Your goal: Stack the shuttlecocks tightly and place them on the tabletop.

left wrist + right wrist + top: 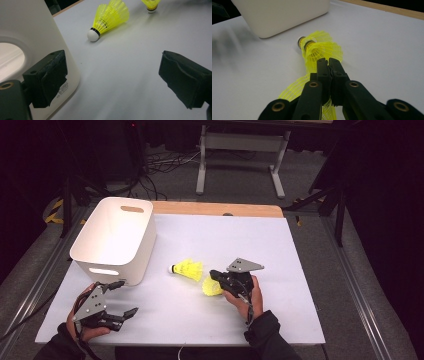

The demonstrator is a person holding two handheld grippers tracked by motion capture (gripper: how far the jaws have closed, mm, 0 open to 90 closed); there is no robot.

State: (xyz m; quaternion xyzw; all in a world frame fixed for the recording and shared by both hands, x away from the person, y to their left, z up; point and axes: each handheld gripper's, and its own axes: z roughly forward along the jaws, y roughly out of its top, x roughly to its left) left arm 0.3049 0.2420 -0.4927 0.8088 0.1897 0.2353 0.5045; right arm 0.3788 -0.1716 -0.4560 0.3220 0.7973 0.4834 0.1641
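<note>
Two shuttlecocks: both yellow, on the white table (300,270) right of the bin.
Held shuttlecock (212,286): your right gripper (329,62) has its jaws pressed together on the mesh skirt.
Free shuttlecock (187,269): lies on its side just beside the held one, cork tip toward the bin; they may be touching, hard to tell.
Left gripper (126,297): your jaws stand wide apart, holding nothing, beside the bin's near corner.
Bin (107,240): white, at the table's left.

Bin (279,15) cropped (top edge) — far side blurred.
</note>
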